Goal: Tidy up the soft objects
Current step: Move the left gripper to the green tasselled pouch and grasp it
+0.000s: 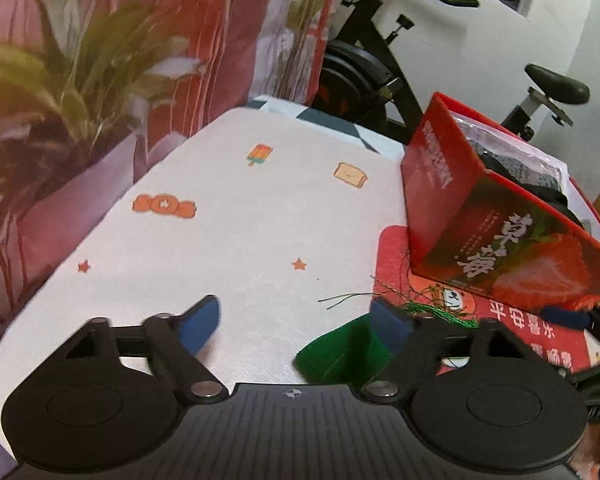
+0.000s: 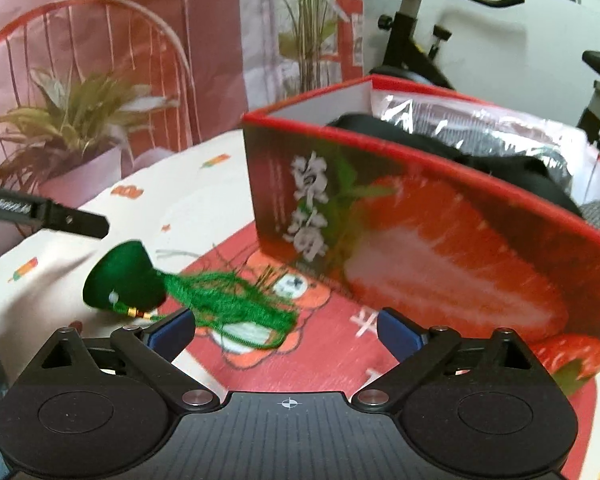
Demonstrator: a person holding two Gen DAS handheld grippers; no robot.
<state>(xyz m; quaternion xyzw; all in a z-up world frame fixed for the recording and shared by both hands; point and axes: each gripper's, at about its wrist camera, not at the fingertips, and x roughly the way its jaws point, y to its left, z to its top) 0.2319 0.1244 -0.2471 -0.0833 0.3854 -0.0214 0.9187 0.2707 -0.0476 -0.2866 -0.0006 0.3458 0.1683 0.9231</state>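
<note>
One soft thing is left out on the table: a green tasselled pouch (image 2: pixel 128 280), lying where the white printed cloth (image 1: pixel 228 216) meets the red mat (image 2: pixel 300 364), its tassel threads spilling onto the mat's cartoon bear. Behind it, the red strawberry box (image 2: pixel 440 224) is already loaded with dark folded fabric and a clear-wrapped bundle, so a good share of the sorting is judged done. What lies deeper in the box cannot be told.

No grip is seen yet. The left gripper (image 1: pixel 296 326) is held with jaws parted though not at their widest; the green pouch is seen low in its view, just beside the right-hand blue pad, and whether the pad touches it cannot be made out. The right gripper (image 2: pixel 288 330) is held wide, jaws nearly full spread, nothing pinched; only tassel strands are seen lying near its left-hand pad. A black finger of the other tool is caught at the left edge of the right wrist view, just above the pouch.

Still to be done, by the look of it: the pouch is to be taken up, tassel gathered, and laid in the box with the rest.
</note>
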